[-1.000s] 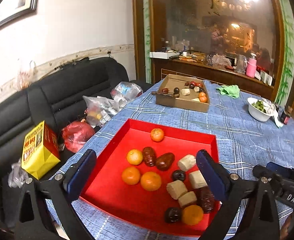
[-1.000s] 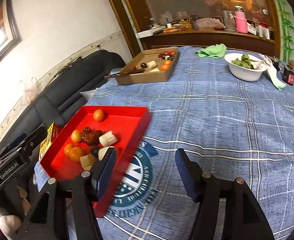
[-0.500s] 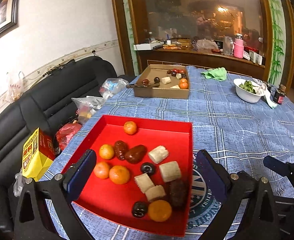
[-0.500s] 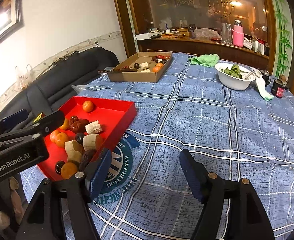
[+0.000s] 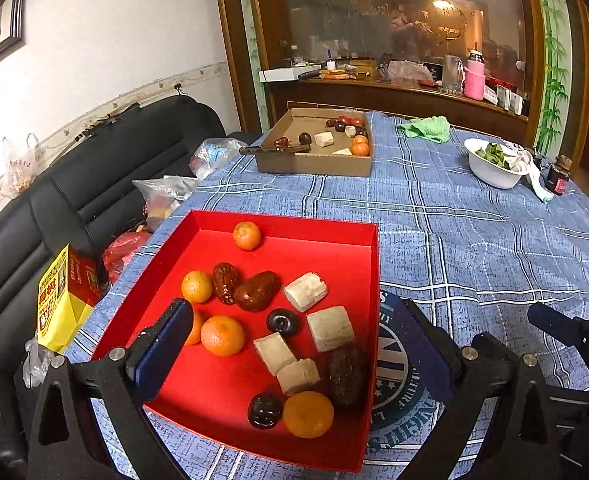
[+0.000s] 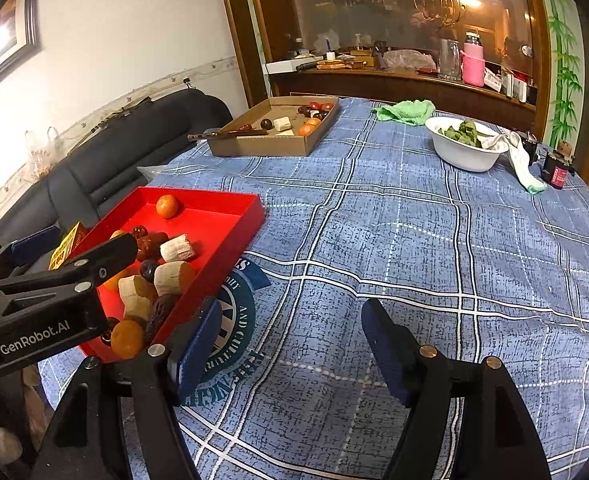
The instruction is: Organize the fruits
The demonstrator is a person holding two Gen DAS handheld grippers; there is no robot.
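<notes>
A red tray (image 5: 334, 224) sits on the table's near left; it also shows in the right wrist view (image 6: 230, 204). It holds several oranges (image 5: 222, 335), dark red dates (image 5: 256, 291), pale cut chunks (image 5: 329, 328) and dark round fruits (image 5: 282, 321). My left gripper (image 5: 294, 354) is open and empty, hovering over the tray's near half. My right gripper (image 6: 290, 344) is open and empty over the blue cloth, right of the tray. The left gripper's body (image 6: 46, 292) shows in the right wrist view, over the tray.
A cardboard box (image 5: 314, 162) with more fruit and a knife stands at the back of the blue checked tablecloth (image 6: 414, 240). A white bowl of greens (image 6: 464, 146), a green rag (image 6: 404, 111) and a small dark bottle (image 6: 557, 169) are at the back right. A black sofa (image 5: 94, 176) with bags and a yellow box (image 5: 60, 300) lies left.
Both views have swung to the right and lifted slightly, so the tray now lies further left. Both grippers stay open and empty. The fruit has not moved.
</notes>
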